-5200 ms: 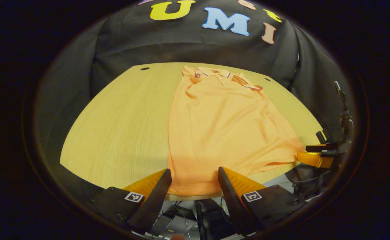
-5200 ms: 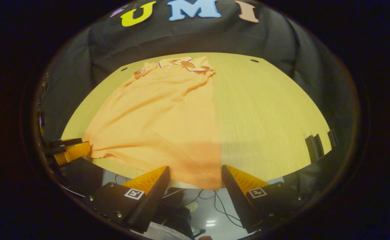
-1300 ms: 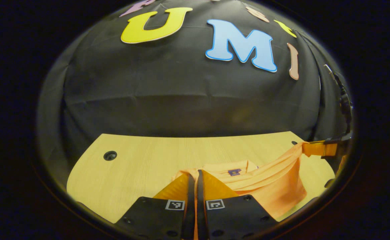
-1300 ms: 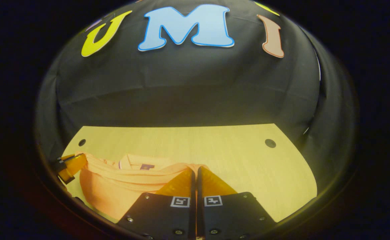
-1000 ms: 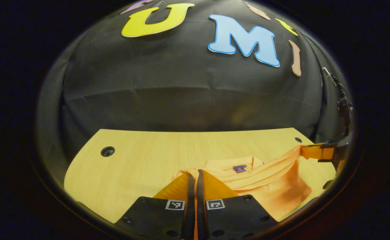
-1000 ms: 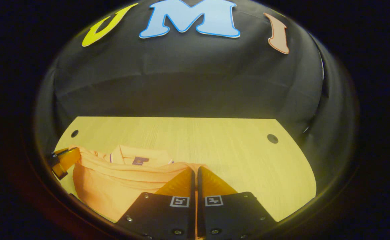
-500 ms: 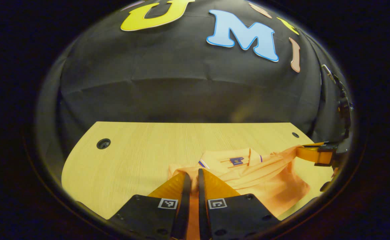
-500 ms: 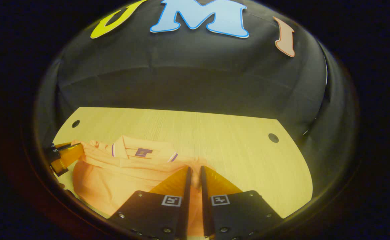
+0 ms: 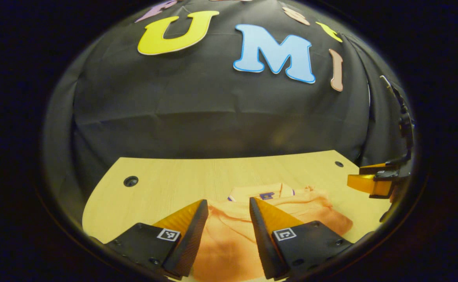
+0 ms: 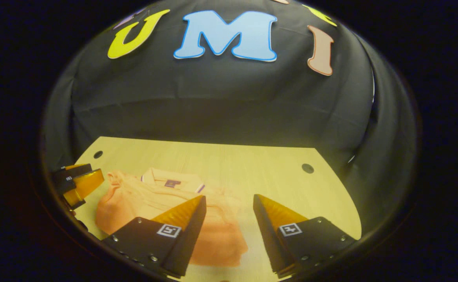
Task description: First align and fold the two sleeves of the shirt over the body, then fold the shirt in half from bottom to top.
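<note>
— What do I have up close?
— My left gripper point(image 9: 225, 207) and right gripper point(image 10: 229, 203) both gape wide, gripping nothing.
— Beyond them?
— The orange polo shirt point(image 9: 229, 235) lies folded on the wooden table point(image 10: 252, 164), collar farthest.

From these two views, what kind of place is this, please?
Probably a recording booth: a black cloth wall behind a bare wooden table, with one folded orange shirt and two hand-held grippers, both open.
</note>
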### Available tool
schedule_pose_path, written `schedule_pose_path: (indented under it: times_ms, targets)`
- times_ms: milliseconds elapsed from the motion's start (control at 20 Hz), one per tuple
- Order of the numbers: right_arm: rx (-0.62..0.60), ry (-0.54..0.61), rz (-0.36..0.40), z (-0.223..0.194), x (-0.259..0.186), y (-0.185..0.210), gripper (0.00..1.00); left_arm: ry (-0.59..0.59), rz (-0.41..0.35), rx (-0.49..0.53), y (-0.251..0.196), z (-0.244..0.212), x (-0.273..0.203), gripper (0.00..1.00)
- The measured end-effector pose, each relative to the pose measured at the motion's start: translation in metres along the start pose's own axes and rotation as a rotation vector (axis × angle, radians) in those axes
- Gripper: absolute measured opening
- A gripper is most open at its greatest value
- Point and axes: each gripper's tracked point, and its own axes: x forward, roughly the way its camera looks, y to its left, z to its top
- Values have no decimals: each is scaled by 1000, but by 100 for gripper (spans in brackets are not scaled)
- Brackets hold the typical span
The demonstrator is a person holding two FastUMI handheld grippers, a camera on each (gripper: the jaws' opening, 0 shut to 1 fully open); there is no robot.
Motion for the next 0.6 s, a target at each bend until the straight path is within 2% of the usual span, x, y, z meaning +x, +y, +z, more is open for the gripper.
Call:
schedule_pose_path:
  times_ms: [50,100,200,300,350,450,500,550,600]
  targets:
    - [-3,-19,-2,4,-7,-3,81,-14,-6,2,-5,6,-5,68]
    - [-7,-39,-2,10,-15,-5,89,-27,-4,5,-10,12,-12,72]
    - [-16,-79,-4,18,-32,-11,94,-57,3,15,-19,22,-25,81]
    - [-24,-119,4,26,-48,-14,94,-83,7,16,-30,31,-39,79]
    - [-29,-140,6,30,-56,-16,94,-101,9,9,-36,36,-47,85]
    - [-45,-186,15,38,-75,-19,95,-133,18,-4,-44,46,-64,90]
    - [-56,-207,21,42,-85,-20,95,-153,21,-13,-50,51,-73,87]
    - [-67,-227,24,44,-95,-21,95,-168,29,-18,-54,54,-82,90]
    - [-80,-248,26,47,-105,-22,95,-184,35,-23,-56,56,-91,87]
